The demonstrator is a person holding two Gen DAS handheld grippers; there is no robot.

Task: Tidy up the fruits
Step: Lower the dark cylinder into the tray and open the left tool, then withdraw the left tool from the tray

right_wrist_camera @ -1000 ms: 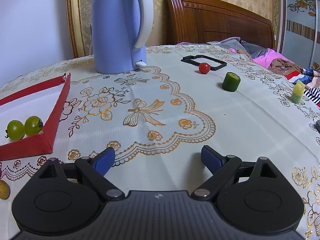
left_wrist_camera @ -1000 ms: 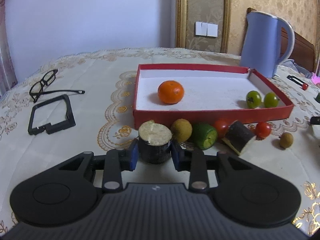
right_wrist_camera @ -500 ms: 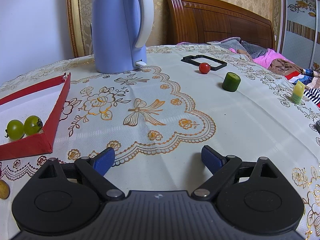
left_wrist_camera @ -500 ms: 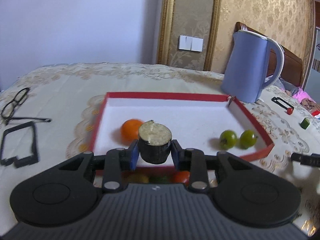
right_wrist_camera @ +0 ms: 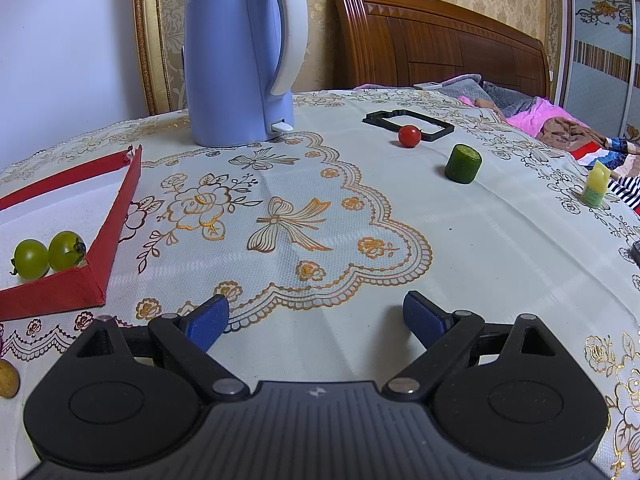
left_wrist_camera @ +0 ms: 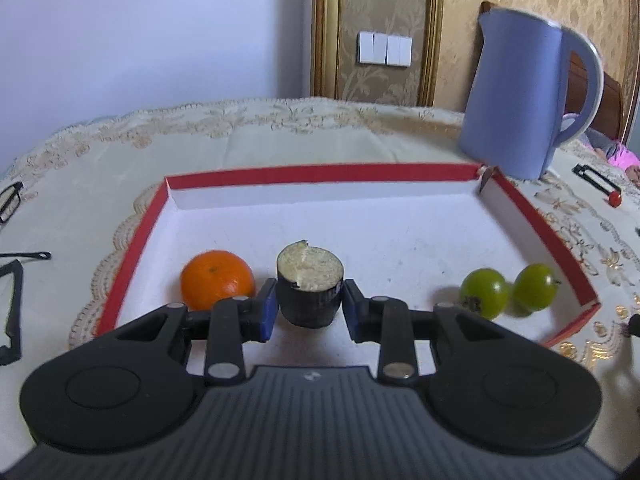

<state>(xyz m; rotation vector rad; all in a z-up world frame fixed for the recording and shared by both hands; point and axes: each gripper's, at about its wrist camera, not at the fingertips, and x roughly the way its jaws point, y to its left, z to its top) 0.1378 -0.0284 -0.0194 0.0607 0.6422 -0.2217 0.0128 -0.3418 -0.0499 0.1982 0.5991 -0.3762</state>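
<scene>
- Round orange mandarin [left_wrist_camera: 217, 279]: one
- Small green tomatoes [left_wrist_camera: 483, 292]: two, side by side
- Dark-skinned cut eggplant cylinder with pale top [left_wrist_camera: 310, 289]: one
- Small red cherry tomato [right_wrist_camera: 409, 136]: one
- Green cucumber stub [right_wrist_camera: 463, 163]: one
- Pale yellow-green cut piece [right_wrist_camera: 596, 189]: one
- Red-rimmed shallow cardboard tray [left_wrist_camera: 320, 172]: one
- Light blue plastic kettle [right_wrist_camera: 240, 56]: one
- Black rectangular frames [right_wrist_camera: 408, 121]: two
- Black-rimmed glasses [left_wrist_camera: 10, 200]: one pair

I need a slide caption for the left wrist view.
Left tongs grip an eggplant chunk above the red tray.
</scene>
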